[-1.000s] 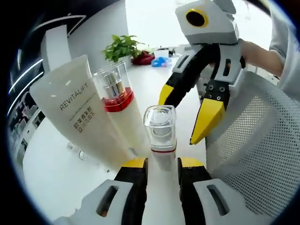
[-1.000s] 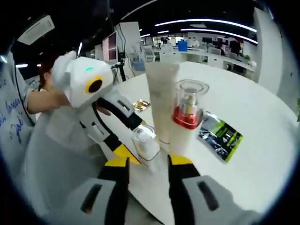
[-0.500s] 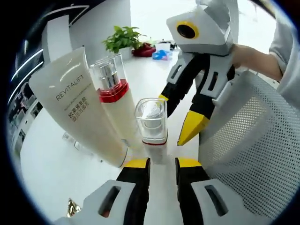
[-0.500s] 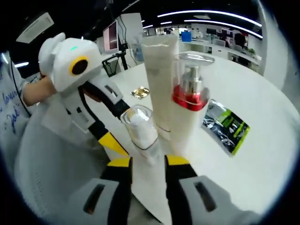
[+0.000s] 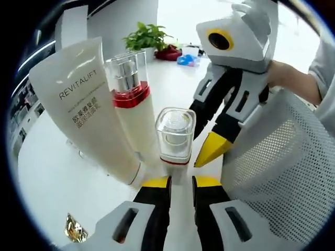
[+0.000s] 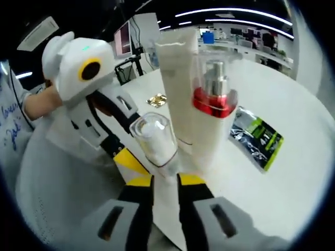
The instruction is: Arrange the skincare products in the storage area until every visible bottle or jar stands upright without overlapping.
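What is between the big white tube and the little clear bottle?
In the left gripper view, the tall pump bottle with the red band stands between the white tube and the small clear-capped bottle.

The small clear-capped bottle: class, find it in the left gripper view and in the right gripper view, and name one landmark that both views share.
Left gripper view: the small clear-capped bottle stands at centre, just above the left tool.
Right gripper view: it stands left of centre, just above the right tool.
Shared landmark: the red-collared pump bottle beside it, in front of the white tube.
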Motion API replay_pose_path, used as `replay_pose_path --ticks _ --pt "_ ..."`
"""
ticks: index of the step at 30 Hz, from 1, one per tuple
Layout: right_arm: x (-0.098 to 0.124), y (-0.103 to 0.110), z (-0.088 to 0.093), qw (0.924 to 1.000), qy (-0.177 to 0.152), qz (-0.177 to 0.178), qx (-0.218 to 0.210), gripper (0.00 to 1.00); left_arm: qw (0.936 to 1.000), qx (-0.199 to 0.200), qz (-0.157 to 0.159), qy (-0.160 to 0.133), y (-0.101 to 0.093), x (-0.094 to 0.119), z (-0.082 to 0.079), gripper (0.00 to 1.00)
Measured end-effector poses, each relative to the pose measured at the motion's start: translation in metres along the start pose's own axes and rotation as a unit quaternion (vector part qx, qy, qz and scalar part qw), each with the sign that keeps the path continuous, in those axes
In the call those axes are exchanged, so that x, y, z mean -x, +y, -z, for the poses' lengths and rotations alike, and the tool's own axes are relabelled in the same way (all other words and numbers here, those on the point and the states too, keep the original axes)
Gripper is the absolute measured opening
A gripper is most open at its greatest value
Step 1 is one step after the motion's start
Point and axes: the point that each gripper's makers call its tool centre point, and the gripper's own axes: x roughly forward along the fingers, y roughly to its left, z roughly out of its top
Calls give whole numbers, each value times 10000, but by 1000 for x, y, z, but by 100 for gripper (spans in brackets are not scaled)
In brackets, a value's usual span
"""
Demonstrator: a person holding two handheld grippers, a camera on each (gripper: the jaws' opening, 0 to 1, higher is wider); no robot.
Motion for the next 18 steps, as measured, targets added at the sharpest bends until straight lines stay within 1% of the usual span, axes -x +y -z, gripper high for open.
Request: replay_pose_path --ticks 4,9,18 --pt "-2 -2 0 10000 27 8 1 15 10000 55 -47 30 2 -2 1 12" --pt "-3 -5 -1 10000 40 47 2 14 9998 126 -135 63 7 -5 2 8" --pt "-4 -10 -1 9999 57 118 -35 13 9996 185 -220 83 12 -9 2 8"
